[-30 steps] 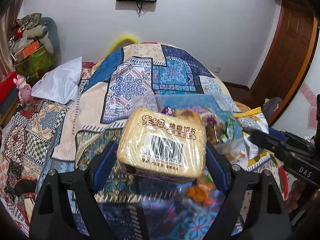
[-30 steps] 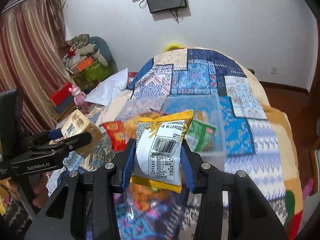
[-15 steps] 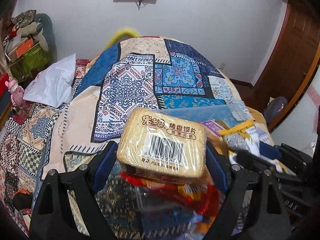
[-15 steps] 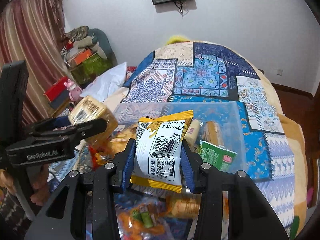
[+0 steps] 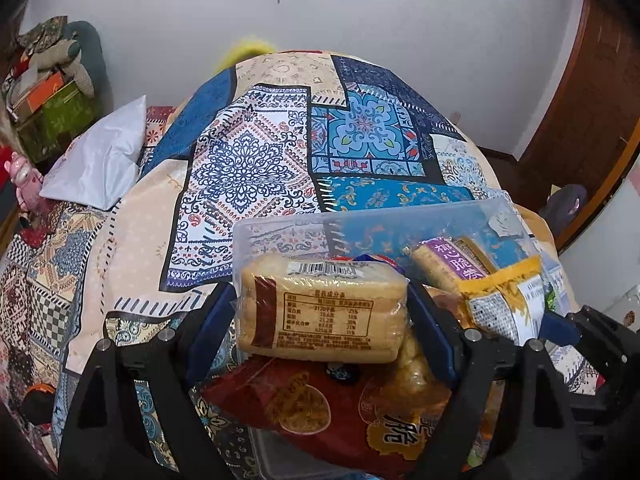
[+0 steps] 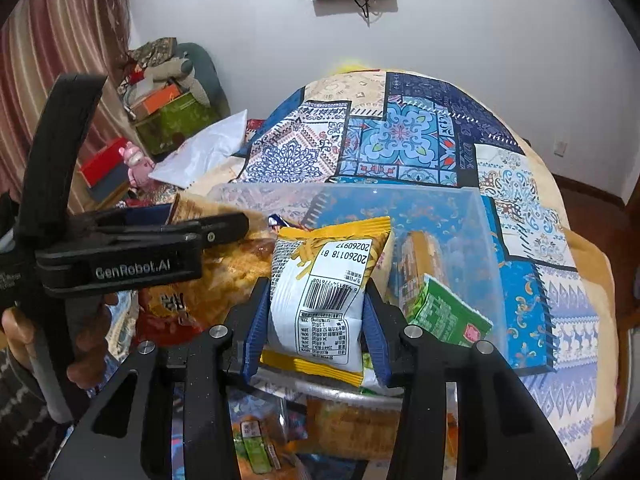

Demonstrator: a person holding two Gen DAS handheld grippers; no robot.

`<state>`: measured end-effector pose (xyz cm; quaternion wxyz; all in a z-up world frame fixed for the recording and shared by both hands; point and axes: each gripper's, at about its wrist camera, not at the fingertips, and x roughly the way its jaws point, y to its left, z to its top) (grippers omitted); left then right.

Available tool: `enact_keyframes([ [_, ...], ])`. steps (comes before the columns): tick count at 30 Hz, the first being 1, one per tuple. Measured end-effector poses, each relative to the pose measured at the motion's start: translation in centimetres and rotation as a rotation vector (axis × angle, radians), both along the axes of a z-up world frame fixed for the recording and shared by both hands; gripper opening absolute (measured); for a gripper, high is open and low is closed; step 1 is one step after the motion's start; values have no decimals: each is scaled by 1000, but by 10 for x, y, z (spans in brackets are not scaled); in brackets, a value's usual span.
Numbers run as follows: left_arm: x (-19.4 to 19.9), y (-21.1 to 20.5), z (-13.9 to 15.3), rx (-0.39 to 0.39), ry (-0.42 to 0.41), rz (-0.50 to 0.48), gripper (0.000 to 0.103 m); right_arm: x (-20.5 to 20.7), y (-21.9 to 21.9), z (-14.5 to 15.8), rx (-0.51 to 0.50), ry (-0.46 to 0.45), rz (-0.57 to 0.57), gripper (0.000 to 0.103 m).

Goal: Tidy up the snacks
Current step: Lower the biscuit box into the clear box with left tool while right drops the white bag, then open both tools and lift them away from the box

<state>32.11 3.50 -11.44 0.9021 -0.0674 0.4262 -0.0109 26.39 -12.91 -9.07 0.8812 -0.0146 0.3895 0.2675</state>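
Left gripper (image 5: 322,312), jaws wide, clamps a wrapped pack of toasted bread slices (image 5: 322,312) by its short ends, at lower centre of the left view over the clear plastic box (image 5: 400,216). Probably light, stiff, brittle; the film is slick, so end-gripping suits. Right gripper (image 6: 316,322), jaws narrow, pinches a puffed yellow-and-white snack bag (image 6: 324,296) at mid-frame above the box: soft, air-filled, crushable; best held by its sides.

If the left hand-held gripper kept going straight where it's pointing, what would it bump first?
Probably the red snack bag lying in the clear plastic box, just below the bread pack that the left hand-held gripper holds; depth is hard to judge.
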Motion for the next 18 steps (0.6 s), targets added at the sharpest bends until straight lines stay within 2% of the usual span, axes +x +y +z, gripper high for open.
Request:
enact_keyframes([
  [5,-10,-1,11,24,-11,-8,88,-1,-2,4,-4,24,-17,45],
  [7,-18,-6,19,55,-31,-22,89,-2,-5,8,8,33,-29,58],
  [11,-35,-13,33,88,-62,-47,89,-9,-11,20,13,7,-46,60],
  [14,-51,-16,46,86,-83,-61,89,-17,-18,31,16,-11,-49,61],
  [18,-73,-17,59,79,-106,-74,89,-29,-31,40,3,-38,-64,68],
])
